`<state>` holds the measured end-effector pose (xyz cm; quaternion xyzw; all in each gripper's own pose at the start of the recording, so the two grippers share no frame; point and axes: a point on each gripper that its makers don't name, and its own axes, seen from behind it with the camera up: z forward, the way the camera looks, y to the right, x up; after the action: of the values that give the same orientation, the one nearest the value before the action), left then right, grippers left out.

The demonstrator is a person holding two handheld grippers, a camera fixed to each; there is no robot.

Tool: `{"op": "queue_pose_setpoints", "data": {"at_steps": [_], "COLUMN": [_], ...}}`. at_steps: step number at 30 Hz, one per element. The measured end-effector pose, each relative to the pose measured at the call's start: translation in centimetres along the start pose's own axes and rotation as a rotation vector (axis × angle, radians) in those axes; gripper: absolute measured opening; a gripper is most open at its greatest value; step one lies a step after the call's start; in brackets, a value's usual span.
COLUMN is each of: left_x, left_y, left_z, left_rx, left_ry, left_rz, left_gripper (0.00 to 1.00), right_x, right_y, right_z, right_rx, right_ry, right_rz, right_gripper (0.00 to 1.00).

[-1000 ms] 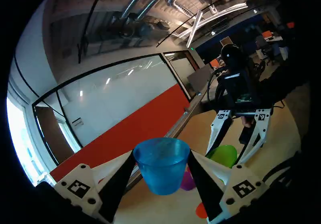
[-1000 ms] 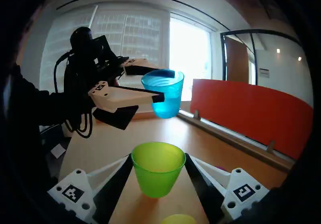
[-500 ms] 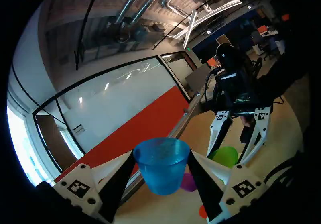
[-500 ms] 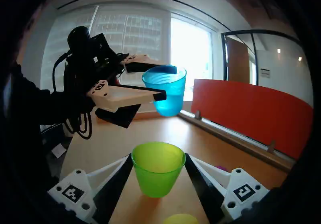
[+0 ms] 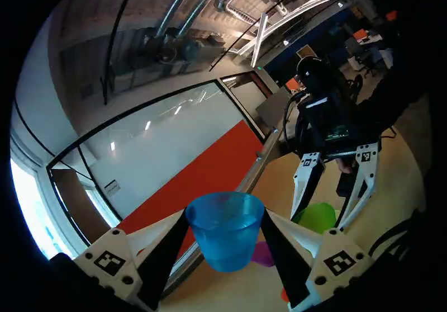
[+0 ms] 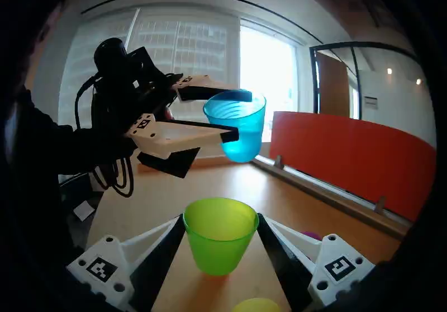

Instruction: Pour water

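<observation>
left gripper (image 5: pixel 224 218) clamps the translucent, ribbed blue cup (image 5: pixel 225 242), tilted above the wooden table (image 6: pixel 167 194). right gripper (image 6: pixel 220 222) clamps the smooth tapered green cup (image 6: pixel 219 247). purple cup (image 5: pixel 261 254) mostly hidden behind blue cup; contents unclear.

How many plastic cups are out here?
4: translucent blue plastic cup in left gripper; green plastic cup in right gripper; purple cup and yellow cup on the wooden table. More may be hidden.
</observation>
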<state>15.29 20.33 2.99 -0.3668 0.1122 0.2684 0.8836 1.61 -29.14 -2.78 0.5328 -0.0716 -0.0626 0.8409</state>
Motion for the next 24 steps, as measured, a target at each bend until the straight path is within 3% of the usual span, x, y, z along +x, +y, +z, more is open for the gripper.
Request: {"op": "queue_pose_setpoints", "data": {"at_steps": [11,24], "left_x": [-0.2,0.4], "left_y": [0.3,1.5], "left_z": [-0.3,-0.6], "left_rx": [0.001,-0.013], "left_ry": [-0.002,0.003], "left_rz": [0.031,0.114], "left_gripper": [0.87,0.87], "right_x": [0.2,0.2], "right_y": [-0.5,-0.5], "right_z": [0.1,-0.2], "right_rx": [0.005,-0.002], "right_ry": [0.007,0.013], "right_rz": [0.001,0.003], "right_gripper": [0.95,0.95]}}
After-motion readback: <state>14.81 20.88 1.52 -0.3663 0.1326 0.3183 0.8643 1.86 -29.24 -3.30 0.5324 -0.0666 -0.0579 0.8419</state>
